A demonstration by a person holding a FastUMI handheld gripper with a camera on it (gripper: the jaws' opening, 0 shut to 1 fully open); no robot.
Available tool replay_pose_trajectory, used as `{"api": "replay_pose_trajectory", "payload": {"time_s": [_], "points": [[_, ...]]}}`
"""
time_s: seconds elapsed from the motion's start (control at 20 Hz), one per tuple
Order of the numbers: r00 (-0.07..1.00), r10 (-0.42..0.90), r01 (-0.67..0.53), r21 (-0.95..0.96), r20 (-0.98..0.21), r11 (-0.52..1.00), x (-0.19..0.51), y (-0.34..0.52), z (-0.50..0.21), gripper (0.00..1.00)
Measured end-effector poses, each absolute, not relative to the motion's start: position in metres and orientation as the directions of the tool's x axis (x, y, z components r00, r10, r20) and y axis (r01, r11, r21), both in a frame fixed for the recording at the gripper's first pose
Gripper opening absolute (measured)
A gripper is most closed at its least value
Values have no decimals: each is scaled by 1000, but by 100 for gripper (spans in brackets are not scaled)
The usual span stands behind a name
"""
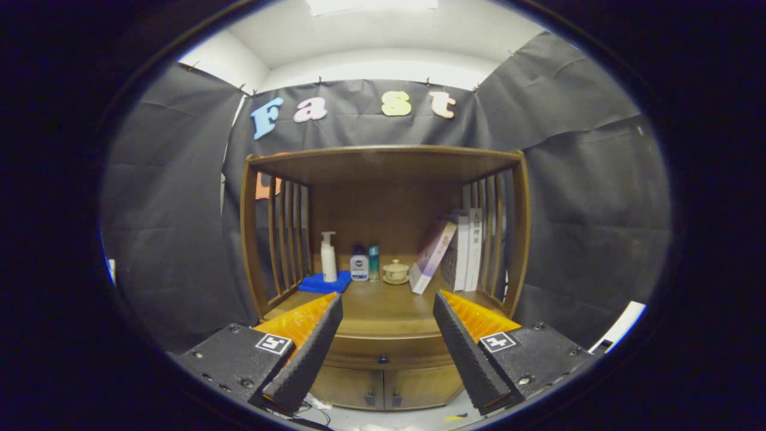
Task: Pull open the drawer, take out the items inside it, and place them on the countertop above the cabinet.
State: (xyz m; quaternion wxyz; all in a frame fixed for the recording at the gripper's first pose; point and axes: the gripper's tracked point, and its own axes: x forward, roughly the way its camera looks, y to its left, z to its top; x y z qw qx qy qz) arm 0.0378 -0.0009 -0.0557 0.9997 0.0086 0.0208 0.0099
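A brown wooden cabinet (383, 179) stands ahead of me against the booth wall. Its drawer (386, 350) with a small dark knob (383, 360) sits shut just under the countertop (383, 311), between my two fingers. My gripper (388, 305) is open, nothing between its fingers, and it hangs some way back from the drawer front. What lies inside the drawer is hidden.
On the countertop stand a white pump bottle (328, 257) on a blue cloth (326, 282), two small bottles (365, 263), a lidded cup (395, 272) and several leaning books (458, 248). Slatted side rails flank the countertop. Two lower doors (386, 389) sit under the drawer.
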Motion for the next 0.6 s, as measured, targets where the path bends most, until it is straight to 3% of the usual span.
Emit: {"api": "replay_pose_trajectory", "payload": {"time_s": [0.6], "points": [[986,44,-45,3,-162,999,111,-3,-217,99]]}}
